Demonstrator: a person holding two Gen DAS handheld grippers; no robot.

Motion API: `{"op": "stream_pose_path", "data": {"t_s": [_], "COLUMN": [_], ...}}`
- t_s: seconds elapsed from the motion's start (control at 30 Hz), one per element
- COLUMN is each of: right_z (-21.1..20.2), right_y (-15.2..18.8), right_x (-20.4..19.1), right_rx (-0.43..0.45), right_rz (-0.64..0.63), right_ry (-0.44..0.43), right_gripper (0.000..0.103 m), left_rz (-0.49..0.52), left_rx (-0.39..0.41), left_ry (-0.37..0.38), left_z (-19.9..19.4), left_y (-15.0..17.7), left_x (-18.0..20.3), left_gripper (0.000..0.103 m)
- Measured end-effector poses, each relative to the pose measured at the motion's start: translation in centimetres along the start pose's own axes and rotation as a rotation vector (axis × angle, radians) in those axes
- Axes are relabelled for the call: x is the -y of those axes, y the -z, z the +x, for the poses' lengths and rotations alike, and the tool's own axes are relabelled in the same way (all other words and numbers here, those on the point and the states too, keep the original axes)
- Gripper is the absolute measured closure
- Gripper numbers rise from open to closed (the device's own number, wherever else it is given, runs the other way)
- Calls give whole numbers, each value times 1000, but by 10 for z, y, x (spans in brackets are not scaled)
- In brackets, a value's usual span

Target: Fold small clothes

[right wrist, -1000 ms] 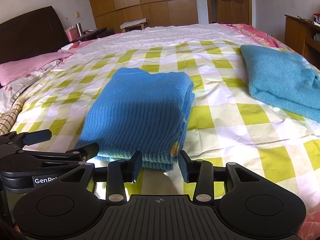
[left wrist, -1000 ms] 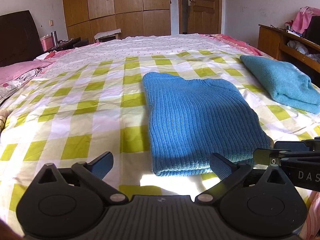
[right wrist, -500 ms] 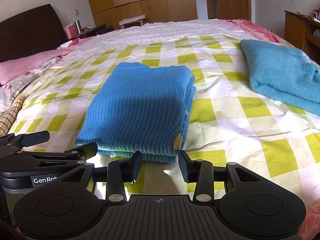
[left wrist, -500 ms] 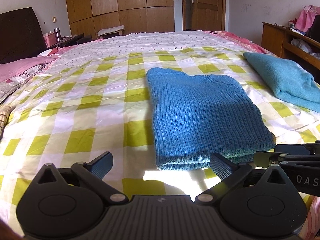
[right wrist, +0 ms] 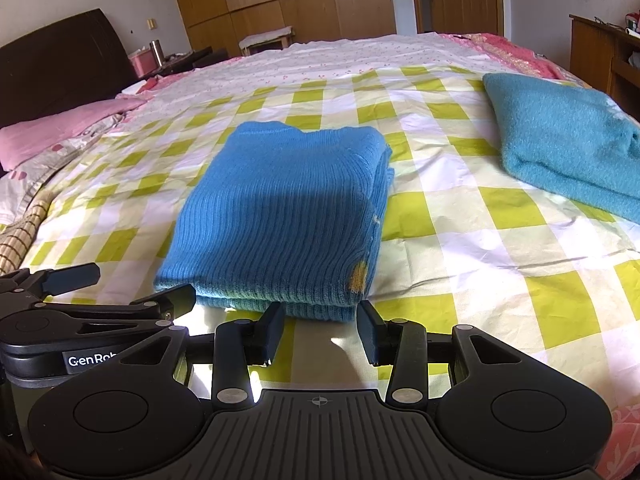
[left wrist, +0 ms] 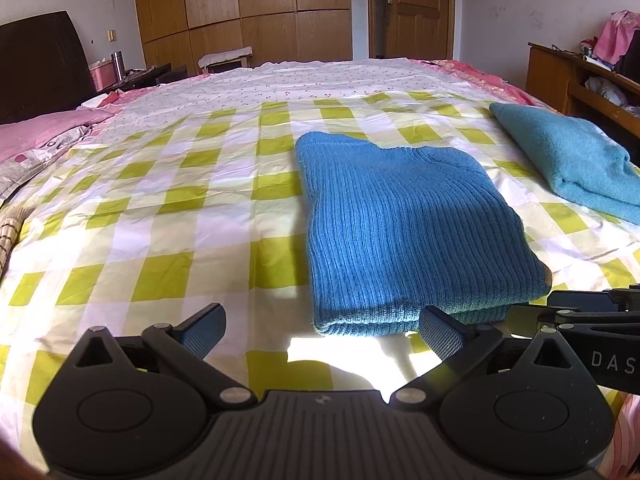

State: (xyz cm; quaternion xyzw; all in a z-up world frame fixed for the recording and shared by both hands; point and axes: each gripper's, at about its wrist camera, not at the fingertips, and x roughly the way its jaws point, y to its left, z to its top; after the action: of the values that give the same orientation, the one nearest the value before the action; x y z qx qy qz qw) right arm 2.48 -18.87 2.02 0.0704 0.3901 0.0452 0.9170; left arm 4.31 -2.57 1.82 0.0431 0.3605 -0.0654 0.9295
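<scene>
A folded blue ribbed knit sweater point(left wrist: 404, 224) lies flat on the checked bed sheet point(left wrist: 160, 216); it also shows in the right wrist view point(right wrist: 288, 216). My left gripper point(left wrist: 320, 330) is open wide and empty, just short of the sweater's near edge. My right gripper point(right wrist: 322, 330) is open and empty, its fingertips close to the sweater's near right corner, not touching it. Each gripper shows at the edge of the other's view.
A folded teal fuzzy garment point(left wrist: 568, 160) lies to the right on the bed, also in the right wrist view point(right wrist: 560, 148). Pink pillows point(right wrist: 60, 132) and a dark headboard are at the left. A wooden desk point(left wrist: 580, 80) stands at the right, wardrobes behind.
Both grippers have drawn back slightly and tilted up from the sweater's near edge. The sweater has not moved. Both stay open.
</scene>
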Motion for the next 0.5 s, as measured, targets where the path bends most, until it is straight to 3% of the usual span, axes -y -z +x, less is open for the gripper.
{"op": "stream_pose_path", "data": {"t_s": [0.5], "right_z": [2], "right_y": [1], "right_x": [0], "right_rx": [-9], "right_rz": [-2], "right_ry": [8], "right_gripper": [63], "left_rz": [2], "left_rx": [2], "left_ry": [5], "left_z": [-1], "left_y": [0], "left_x": [0], "left_gripper": [0]}}
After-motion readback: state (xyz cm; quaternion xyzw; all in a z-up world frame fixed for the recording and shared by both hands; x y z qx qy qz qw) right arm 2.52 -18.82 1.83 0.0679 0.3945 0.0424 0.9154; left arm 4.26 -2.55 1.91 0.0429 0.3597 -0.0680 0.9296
